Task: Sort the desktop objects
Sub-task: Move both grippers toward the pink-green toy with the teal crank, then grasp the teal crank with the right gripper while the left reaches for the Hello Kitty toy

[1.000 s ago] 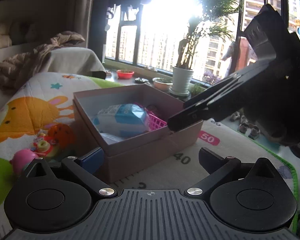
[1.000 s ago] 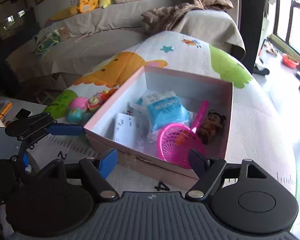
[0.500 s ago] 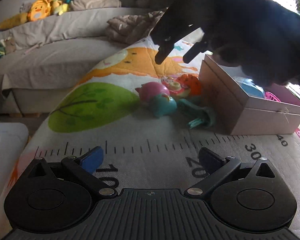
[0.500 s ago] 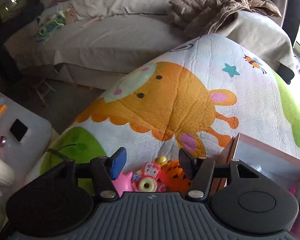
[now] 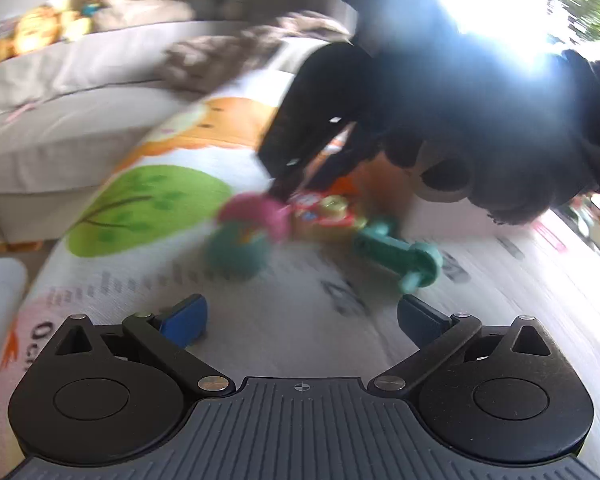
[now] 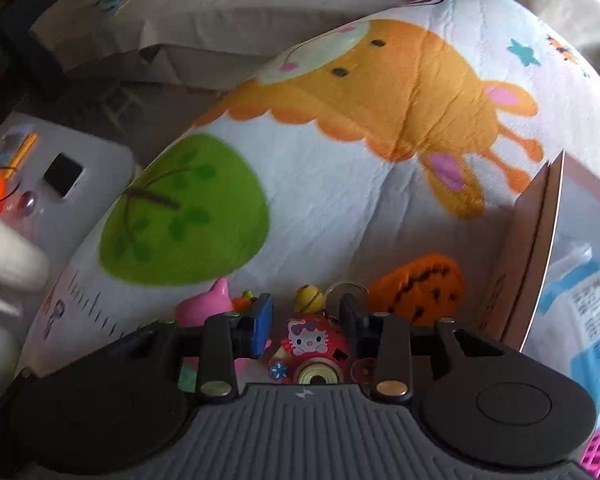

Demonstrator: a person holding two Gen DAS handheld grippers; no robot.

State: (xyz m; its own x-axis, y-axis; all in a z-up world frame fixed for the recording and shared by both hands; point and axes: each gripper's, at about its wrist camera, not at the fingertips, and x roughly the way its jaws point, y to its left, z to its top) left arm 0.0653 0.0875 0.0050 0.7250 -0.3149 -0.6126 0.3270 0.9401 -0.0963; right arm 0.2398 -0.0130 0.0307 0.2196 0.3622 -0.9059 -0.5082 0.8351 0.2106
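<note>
A home living room is shown. A long covered sofa [image 5: 72, 92] is seen at ten o'clock, with plush toys [image 5: 36, 32] lined along its back and a rumpled blanket [image 5: 236, 56] thrown over it. A children's cartoon play mat [image 6: 340, 140] is spread out, and small toys [image 6: 312, 340] are scattered at six o'clock.

Mat [image 6: 340, 208] open leftward; box wall [image 6: 528, 256] blocks right.
</note>
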